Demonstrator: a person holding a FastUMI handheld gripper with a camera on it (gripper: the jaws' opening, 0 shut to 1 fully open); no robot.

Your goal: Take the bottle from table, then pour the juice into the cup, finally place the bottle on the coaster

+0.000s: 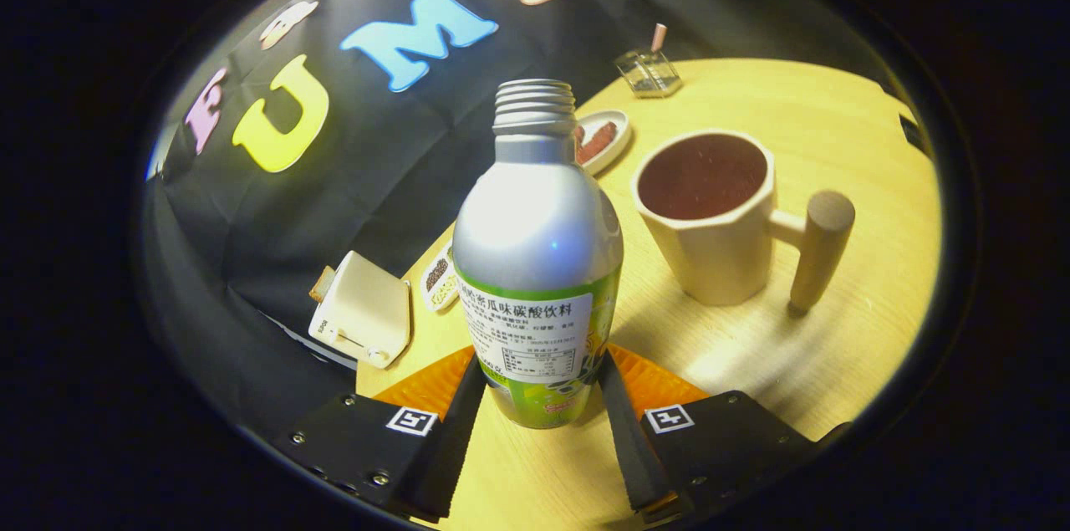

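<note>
A silver bottle (537, 263) with a green label and an uncapped threaded neck stands upright between my fingers. My gripper (543, 397) is shut on its lower body, one finger pressing each side. An orange ribbed coaster (660, 380) shows on both sides of the bottle's base, just behind the fingers; I cannot tell whether the bottle rests on it. Beyond the fingers, to the right of the bottle, a cream cup (710, 222) with a round wooden handle holds dark liquid.
On the wooden table (836, 330), a small white toaster-like box (364, 318) sits left of the bottle at the table's edge, with a small packet (437, 273) beside it. Farther back are a white dish (603, 140) with food and a clear glass holder (648, 71).
</note>
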